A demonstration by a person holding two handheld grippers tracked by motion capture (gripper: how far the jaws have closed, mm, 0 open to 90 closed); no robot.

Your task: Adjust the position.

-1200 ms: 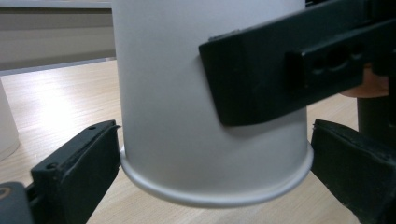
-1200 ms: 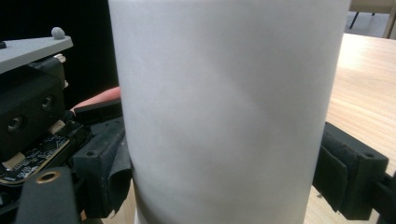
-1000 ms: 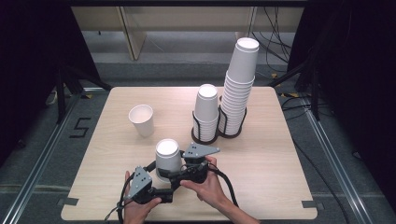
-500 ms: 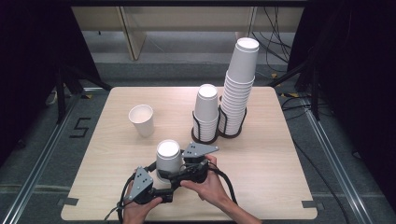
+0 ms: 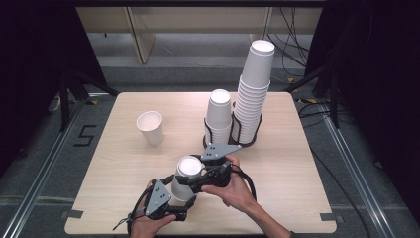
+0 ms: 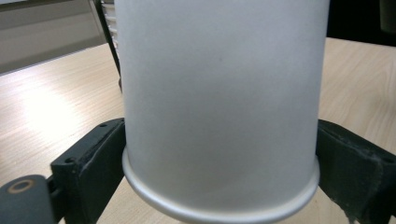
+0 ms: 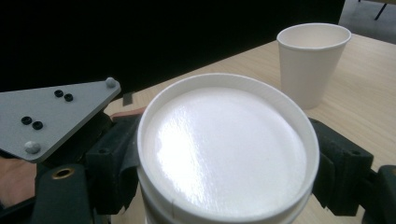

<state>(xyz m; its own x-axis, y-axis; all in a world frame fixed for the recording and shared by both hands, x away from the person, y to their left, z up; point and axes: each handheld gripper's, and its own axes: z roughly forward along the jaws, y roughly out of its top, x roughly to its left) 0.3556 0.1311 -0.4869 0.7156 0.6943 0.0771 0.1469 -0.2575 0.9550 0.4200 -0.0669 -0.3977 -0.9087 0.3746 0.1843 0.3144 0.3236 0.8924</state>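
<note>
Near the front edge of the table (image 5: 297,198), an upside-down paper cup (image 5: 187,173) (or a few nested together, it was hard to tell) sat between both tools. The left gripper (image 5: 182,199) had just been closing its fingers (image 6: 93,158) around the cup's rim, and they pressed against it on both sides. The right gripper (image 5: 194,182) had its fingers (image 7: 345,168) clamped around the upturned base.

The likeliest trouble was crushing: thin paper walls squeezed from two places could buckle or dent. If the right pulled up while the left gripped too lightly, the whole lot could lift together instead of separating. A sideways tug could tip it toward the loose cup (image 5: 150,127) or the stacks in the holder (image 5: 245,141), which stood well apart.
</note>
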